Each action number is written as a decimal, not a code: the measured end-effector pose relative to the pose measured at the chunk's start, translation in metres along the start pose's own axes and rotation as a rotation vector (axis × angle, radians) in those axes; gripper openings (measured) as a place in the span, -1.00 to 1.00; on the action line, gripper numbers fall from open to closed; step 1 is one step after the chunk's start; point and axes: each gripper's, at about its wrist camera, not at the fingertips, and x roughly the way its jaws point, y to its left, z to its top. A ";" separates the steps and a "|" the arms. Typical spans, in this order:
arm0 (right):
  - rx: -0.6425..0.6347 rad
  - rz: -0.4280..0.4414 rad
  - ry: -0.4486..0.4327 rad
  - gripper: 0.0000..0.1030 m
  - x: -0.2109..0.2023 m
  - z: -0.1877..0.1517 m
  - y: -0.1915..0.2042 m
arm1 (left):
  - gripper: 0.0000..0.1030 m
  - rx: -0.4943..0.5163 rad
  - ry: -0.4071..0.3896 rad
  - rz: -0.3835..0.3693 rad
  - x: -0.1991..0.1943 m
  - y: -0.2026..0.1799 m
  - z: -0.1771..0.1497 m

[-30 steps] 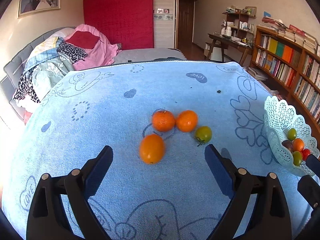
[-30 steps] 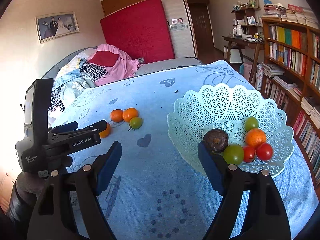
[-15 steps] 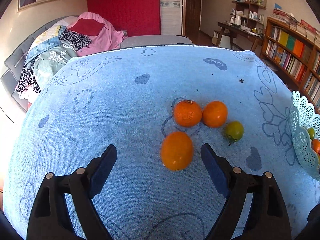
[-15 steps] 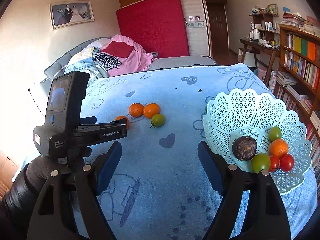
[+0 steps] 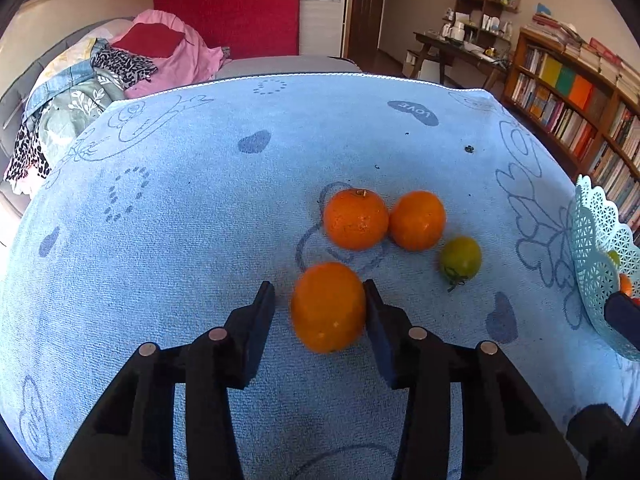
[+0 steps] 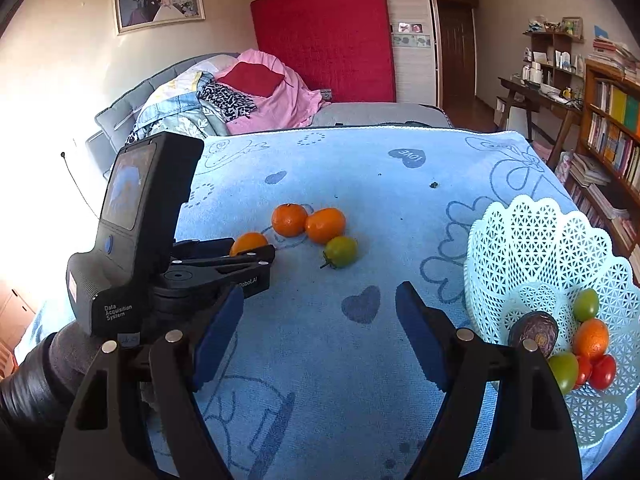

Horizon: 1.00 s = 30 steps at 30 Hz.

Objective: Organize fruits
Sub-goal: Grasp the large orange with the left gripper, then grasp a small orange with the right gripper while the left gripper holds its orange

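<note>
My left gripper [image 5: 320, 304] has its jaws around the nearest orange [image 5: 328, 306] on the blue towel; the right pad touches it and a small gap shows on the left side. Two more oranges [image 5: 355, 219] [image 5: 417, 220] and a green tomato [image 5: 461, 257] lie just beyond. The same orange [image 6: 248, 243] shows between the left gripper's fingers [image 6: 256, 258] in the right wrist view. My right gripper [image 6: 320, 336] is open and empty above the towel, left of the pale green lattice basket [image 6: 532, 240], which holds several fruits.
The blue towel [image 5: 200, 220] covers the table. A bed with piled clothes [image 6: 224, 100] stands behind it, bookshelves [image 5: 580, 120] and a desk to the right. The basket's edge [image 5: 592, 248] shows at the right in the left wrist view.
My left gripper moved forward and its jaws narrowed around the nearest orange. My right gripper drew back to the left, so the basket now sits further right in its view.
</note>
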 end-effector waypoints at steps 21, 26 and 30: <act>-0.076 -0.049 0.072 0.27 0.089 0.038 0.006 | -0.32 -0.157 -0.075 0.080 -0.036 0.045 -0.004; -0.097 -0.069 0.121 0.18 0.113 0.038 0.007 | -0.32 -0.159 -0.065 0.073 -0.035 0.045 -0.005; -0.075 -0.088 0.152 0.14 0.128 0.041 -0.001 | -0.32 -0.158 -0.061 0.068 -0.034 0.044 -0.006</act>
